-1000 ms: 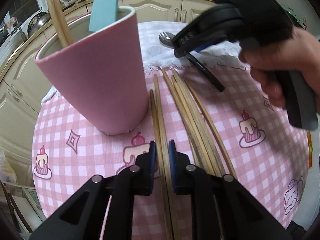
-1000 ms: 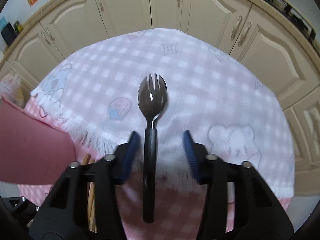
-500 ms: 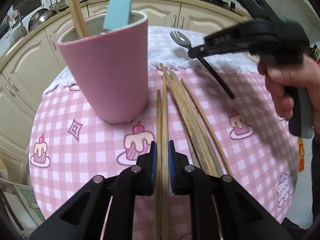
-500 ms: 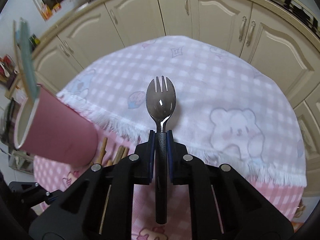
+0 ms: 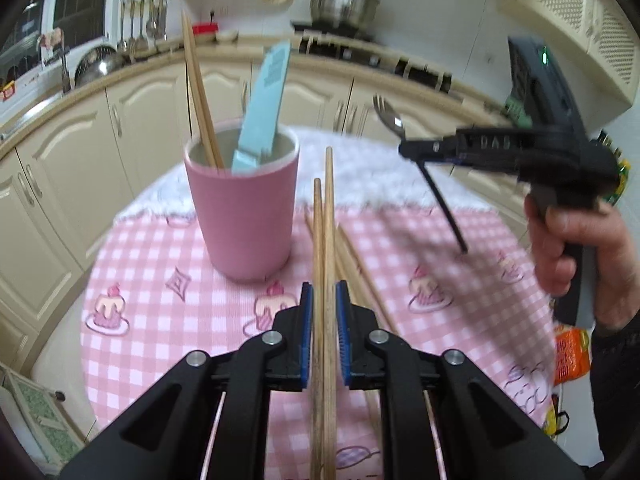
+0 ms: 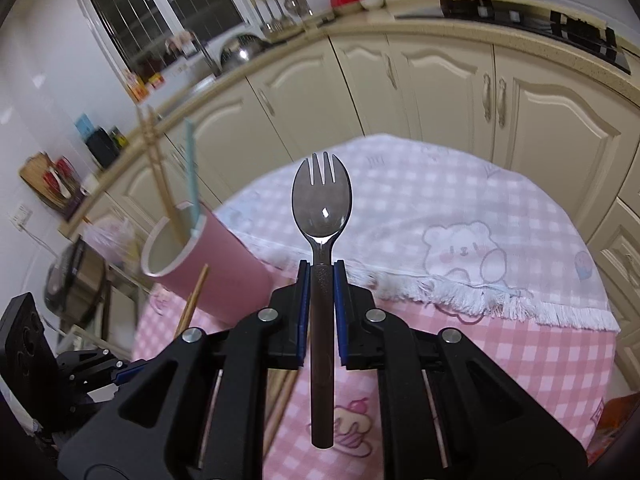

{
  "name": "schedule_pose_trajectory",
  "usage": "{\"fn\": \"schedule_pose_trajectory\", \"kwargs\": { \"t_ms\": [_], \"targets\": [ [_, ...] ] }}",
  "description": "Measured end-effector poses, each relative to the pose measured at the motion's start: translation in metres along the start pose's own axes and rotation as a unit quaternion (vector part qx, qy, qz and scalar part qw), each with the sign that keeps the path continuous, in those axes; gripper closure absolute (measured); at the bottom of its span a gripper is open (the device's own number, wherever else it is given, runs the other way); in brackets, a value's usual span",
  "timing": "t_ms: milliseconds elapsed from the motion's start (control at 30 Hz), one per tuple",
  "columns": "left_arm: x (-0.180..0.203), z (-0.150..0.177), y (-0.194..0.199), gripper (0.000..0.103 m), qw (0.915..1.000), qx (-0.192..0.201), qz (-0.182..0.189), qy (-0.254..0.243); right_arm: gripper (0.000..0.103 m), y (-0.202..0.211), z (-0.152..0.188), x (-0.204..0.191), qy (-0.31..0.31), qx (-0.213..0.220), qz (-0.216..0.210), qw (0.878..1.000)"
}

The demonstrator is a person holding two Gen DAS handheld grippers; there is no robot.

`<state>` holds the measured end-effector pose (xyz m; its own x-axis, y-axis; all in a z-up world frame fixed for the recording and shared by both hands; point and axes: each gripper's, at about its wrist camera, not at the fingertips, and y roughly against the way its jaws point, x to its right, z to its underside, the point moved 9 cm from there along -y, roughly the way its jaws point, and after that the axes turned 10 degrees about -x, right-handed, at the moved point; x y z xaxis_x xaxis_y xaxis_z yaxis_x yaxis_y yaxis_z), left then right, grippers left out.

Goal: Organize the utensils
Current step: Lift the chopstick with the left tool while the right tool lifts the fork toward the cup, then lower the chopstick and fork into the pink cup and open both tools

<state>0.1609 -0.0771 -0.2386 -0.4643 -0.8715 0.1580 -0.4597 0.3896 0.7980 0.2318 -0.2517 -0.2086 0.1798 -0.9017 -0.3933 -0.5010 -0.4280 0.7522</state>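
Round table (image 5: 168,320) with a pink checked cloth with little cake prints, and a white fringed towel (image 6: 460,216) with a bear on it laid over the far half. Cream kitchen cabinets (image 6: 440,80) curve around behind it.

On the cloth stands a pink cup (image 5: 244,216), upright, just left of where the left tool is pointing. It already has a pair of wooden chopsticks in it (image 5: 198,96), leaning left against the rim, plus a light blue flat utensil (image 5: 264,100) sticking up beside them. Can't really tell what the blue thing is, the view is a bit smeared there.

Left gripper (image 5: 323,336): blue pads pressed in on a pair of chopsticks (image 5: 323,240), which run straight forward between the jaws, tips up in the air near the cup's right side. More loose chopsticks (image 5: 356,264) lie on the cloth just underneath and to the right of that pair, fanned out a little.

Right gripper (image 6: 320,316): jaws clamped on the black handle of a spork (image 6: 322,208). The metal bowl and tines point forward and up, the handle end hangs down out the back of the pads. From the left camera you can see the right gripper held up off the table, to the right of the cup and well apart from it, with the spork handle slanting down below the jaws. The person's right hand (image 5: 576,256) is wrapped around the grip.
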Motion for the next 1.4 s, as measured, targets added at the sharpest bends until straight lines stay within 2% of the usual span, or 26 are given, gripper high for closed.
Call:
{"fn": "schedule_pose_trajectory", "kwargs": {
  "t_ms": [200, 333, 533, 667, 733, 900, 1167, 1400],
  "targets": [
    [0.004, -0.028, 0.043, 0.093, 0.9957, 0.092, 0.011, 0.006, 0.092, 0.033, -0.015, -0.027, 0.008, 0.063, -0.035, 0.997],
    [-0.003, -0.058, 0.079, 0.093, 0.9873, 0.158, 0.006, 0.013, 0.092, 0.051, -0.033, -0.046, 0.013, 0.104, -0.058, 0.993],
    [-0.020, -0.114, 0.128, 0.093, 0.9649, 0.261, 0.005, 0.029, 0.092, 0.066, -0.062, -0.086, 0.031, 0.159, -0.087, 0.983],
    [-0.027, -0.155, 0.149, 0.092, 0.9446, 0.326, 0.016, 0.036, 0.092, 0.063, -0.084, -0.116, 0.049, 0.197, -0.097, 0.974],
    [-0.032, -0.173, 0.154, 0.092, 0.9350, 0.352, 0.021, 0.039, 0.091, 0.060, -0.092, -0.125, 0.059, 0.213, -0.089, 0.971],
    [-0.048, -0.198, 0.141, 0.092, 0.9233, 0.380, 0.019, 0.055, 0.091, 0.038, -0.103, -0.132, 0.062, 0.225, -0.083, 0.969],
    [-0.071, -0.208, 0.094, 0.092, 0.9213, 0.380, 0.015, 0.080, 0.091, 0.006, -0.099, -0.123, 0.065, 0.225, -0.061, 0.970],
    [-0.074, -0.198, 0.079, 0.092, 0.9183, 0.387, 0.010, 0.082, 0.091, -0.003, -0.095, -0.120, 0.077, 0.228, -0.042, 0.970]
  ]
}}
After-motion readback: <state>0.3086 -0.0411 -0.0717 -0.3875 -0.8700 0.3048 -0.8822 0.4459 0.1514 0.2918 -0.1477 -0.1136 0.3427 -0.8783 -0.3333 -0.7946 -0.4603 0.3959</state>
